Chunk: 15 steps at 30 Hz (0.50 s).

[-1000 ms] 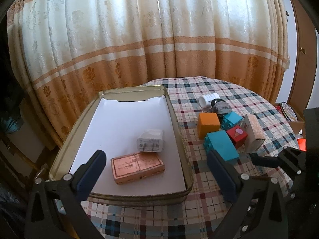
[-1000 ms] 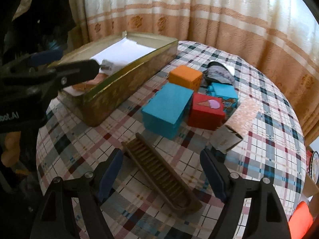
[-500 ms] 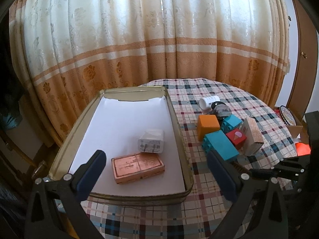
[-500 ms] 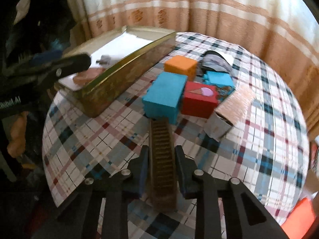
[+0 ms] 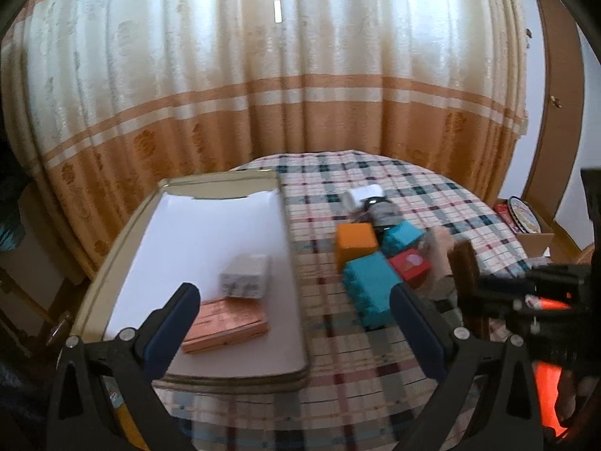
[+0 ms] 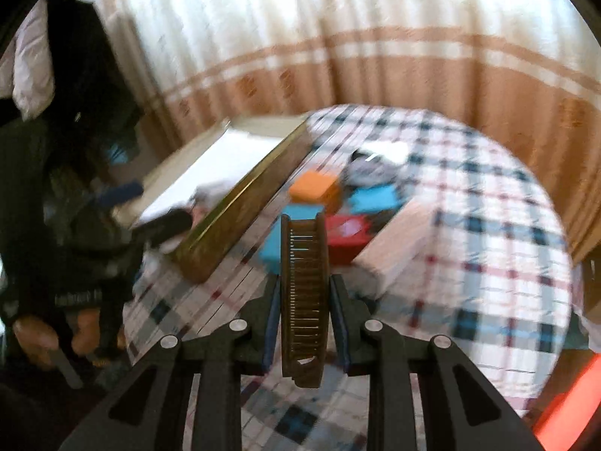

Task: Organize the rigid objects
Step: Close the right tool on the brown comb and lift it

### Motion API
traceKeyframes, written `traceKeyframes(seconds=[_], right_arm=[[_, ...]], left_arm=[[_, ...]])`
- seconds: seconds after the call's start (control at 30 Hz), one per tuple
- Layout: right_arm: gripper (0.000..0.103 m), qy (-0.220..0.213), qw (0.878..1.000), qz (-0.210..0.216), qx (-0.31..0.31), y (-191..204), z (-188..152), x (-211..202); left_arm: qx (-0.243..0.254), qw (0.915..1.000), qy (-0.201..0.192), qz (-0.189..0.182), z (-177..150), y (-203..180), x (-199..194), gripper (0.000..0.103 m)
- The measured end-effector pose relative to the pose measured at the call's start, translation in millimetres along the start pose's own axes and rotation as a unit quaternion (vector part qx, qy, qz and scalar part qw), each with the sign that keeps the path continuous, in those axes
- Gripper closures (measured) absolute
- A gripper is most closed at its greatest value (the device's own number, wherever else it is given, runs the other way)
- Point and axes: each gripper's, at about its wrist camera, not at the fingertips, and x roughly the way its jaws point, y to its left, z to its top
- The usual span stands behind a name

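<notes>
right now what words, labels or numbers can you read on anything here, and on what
None can be read for certain.
Copper-coloured box in the tin tray: embossed pattern, too blurred to read.
Red box: a picture, no legible words.
Round tin beyond the table edge: print too small.
Left gripper body, seen from the right wrist: pale lettering, motion-blurred.

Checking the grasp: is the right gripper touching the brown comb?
Touching. The right wrist view shows the right gripper with both fingers pressed against the brown comb.
</notes>
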Motion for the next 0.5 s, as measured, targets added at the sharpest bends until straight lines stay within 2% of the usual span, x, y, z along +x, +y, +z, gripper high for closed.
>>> traceKeyframes(seconds=[0.07, 0.2, 0.33, 0.5], right_arm=[[0.076, -0.024, 0.999, -0.026, 0.021, -10.2, 3.6, -7.4], [0.076, -0.051, 0.995, -0.051, 0.068, -29.8, 7.1, -14.8], [0.075, -0.069, 0.991, -0.083, 0.078, -37.7, 11.9, -15.1], [0.075, -0.076, 0.991, -0.081, 0.078, -38.9, 14.3, -15.0]], left_arm=[[0.012, 0.9999, -0.001, -0.004, 4.2, -14.0, 1.4, 0.001], [0.049, 0.9988, 0.002, -0.005, 9.6, -45.7, 10.7, 0.004], [0.066, 0.9972, 0.035, -0.004, 11.2, -68.4, 33.4, 0.004], [0.073, 0.9948, 0.069, 0.019, 9.7, -81.8, 57.6, 0.004]])
